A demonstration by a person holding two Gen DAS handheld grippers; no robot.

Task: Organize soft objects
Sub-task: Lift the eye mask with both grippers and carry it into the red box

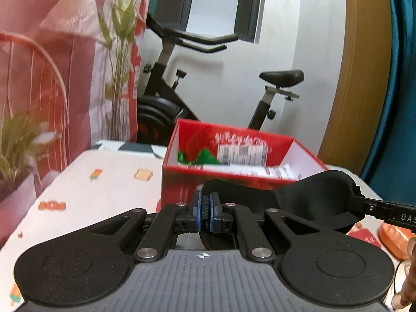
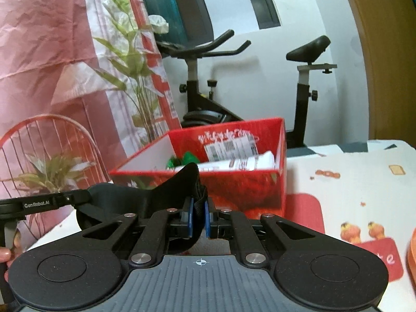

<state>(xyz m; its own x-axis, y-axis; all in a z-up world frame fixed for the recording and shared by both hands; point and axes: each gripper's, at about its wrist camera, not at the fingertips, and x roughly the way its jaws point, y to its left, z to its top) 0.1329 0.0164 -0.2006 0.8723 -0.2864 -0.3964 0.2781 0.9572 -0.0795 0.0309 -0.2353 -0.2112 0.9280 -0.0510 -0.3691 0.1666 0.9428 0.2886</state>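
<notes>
Black eye mask: left claw and right claw each pinch one end; keep it taut, lower evenly into red box on desk

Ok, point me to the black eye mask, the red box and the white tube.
black eye mask (image 1: 312,195): left wrist view, its padded cup.
red box (image 2: 249,189): right wrist view, near front wall.
white tube (image 2: 249,162): right wrist view, its body inside the box.

Left gripper jaws pinched nearly closed, right gripper jaws likewise, held side by side
</notes>
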